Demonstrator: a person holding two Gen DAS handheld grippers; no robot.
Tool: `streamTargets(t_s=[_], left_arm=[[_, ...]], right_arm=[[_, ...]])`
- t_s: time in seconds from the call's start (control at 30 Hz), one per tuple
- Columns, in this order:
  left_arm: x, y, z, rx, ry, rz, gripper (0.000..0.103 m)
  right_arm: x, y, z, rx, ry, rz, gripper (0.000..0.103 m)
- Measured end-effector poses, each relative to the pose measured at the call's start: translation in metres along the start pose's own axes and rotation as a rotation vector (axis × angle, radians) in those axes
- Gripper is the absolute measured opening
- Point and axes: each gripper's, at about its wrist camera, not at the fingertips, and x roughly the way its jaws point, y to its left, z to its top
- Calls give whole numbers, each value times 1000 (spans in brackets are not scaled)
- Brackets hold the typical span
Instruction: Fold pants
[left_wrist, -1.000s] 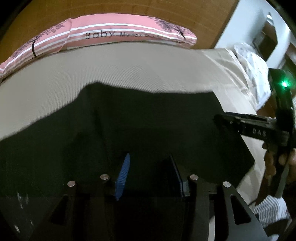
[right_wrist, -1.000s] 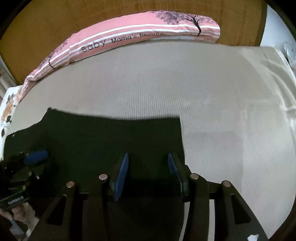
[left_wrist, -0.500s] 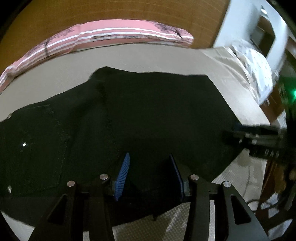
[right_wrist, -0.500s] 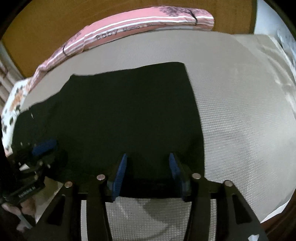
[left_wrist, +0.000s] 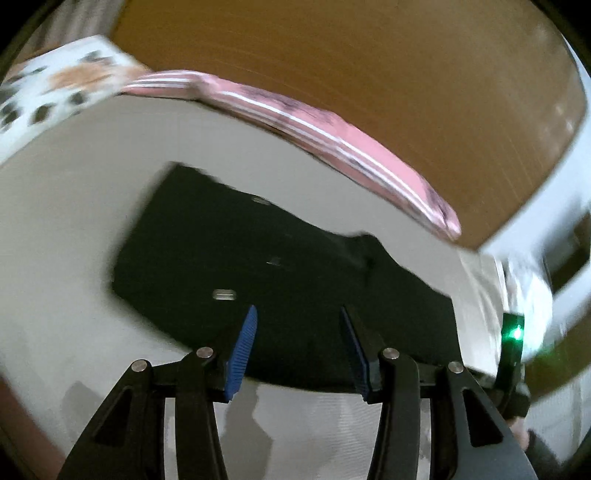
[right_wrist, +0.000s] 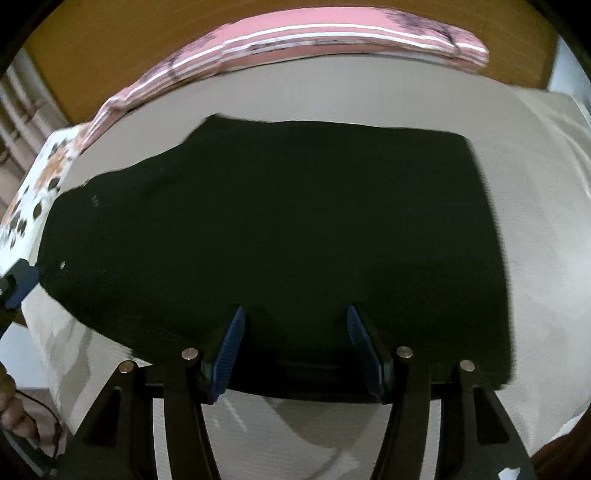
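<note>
The right claw (right_wrist: 295, 347) is opening with nothing between its blue pads; the left claw (left_wrist: 299, 349) is parted and empty. The black pants (right_wrist: 277, 229) lie flat on the beige bed (right_wrist: 535, 258), long axis running side to side. The next fold is best begun by gripping both near corners evenly.

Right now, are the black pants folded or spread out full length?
Folded: the pants lie flat on the bed as a compact block; no separate legs show.
</note>
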Motion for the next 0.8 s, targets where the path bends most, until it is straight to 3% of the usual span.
streamTargets(t_s=[0.1, 0.2, 0.27, 0.4, 0.6, 0.8], left_arm=[[-17, 29, -1, -77, -37, 36, 48], [-19, 53, -4, -171, -24, 40, 55], [-18, 71, -8, -250, -9, 18, 61], [-2, 95, -15, -397, 41, -43, 62], [11, 107, -15, -452, 33, -35, 62], [24, 123, -13, -507, 31, -66, 62]], right_arm=[[5, 23, 4, -20, 14, 43, 56], [9, 42, 7, -40, 26, 79, 56], [12, 54, 10, -56, 36, 111, 56], [13, 70, 12, -60, 55, 187, 63], [15, 79, 16, -7, 68, 320, 65], [6, 80, 19, 15, 35, 331, 65]])
